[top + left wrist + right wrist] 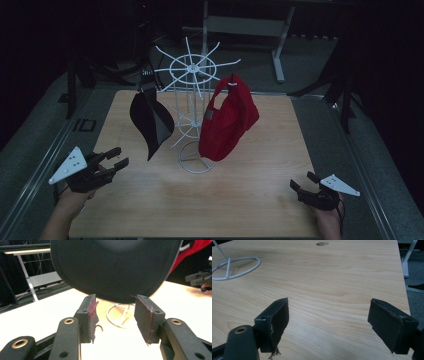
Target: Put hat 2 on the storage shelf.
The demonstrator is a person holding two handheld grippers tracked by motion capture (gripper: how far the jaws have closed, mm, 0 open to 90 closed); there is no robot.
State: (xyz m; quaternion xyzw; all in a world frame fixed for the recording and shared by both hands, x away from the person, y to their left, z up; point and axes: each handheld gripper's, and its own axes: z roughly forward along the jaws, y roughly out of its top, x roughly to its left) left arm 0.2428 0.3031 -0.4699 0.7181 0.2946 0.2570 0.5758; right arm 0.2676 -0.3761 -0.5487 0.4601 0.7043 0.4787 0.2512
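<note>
Scene: a light wooden table (240,200) carries a white wire hat rack (192,100) standing near its middle, ring base on the wood.
Black cap: a black fabric cap (150,120) hangs from an arm on the rack's left side, its brim pointing down, clear of the table.
Red cap: a red fabric cap (230,120) hangs from an arm on the rack's right side, above the base ring.
Left hand-held gripper: the left hand-held gripper (111,159) is near the table's left edge, aimed toward the black cap; its jaws stand partly apart with nothing between them.
Right hand-held gripper: the right hand-held gripper (304,182) sits low near the front right corner, jaws spread wide and empty.
High view adds: both caps, the whole rack and both grippers together, with the person's forearms entering from the front edge.
Left gripper view adds: the black cap's rounded underside (115,267) looms just above and beyond the jaw pads, a sliver of the red cap (192,250) behind it, the rack's ring base (120,315) on the table between the pads, and the other gripper (200,278) far off at the right.
Right gripper view adds: bare wood grain ahead of the jaws, a small round hole (322,243) near the far edge, and part of the ring base (234,266) at upper left.
</note>
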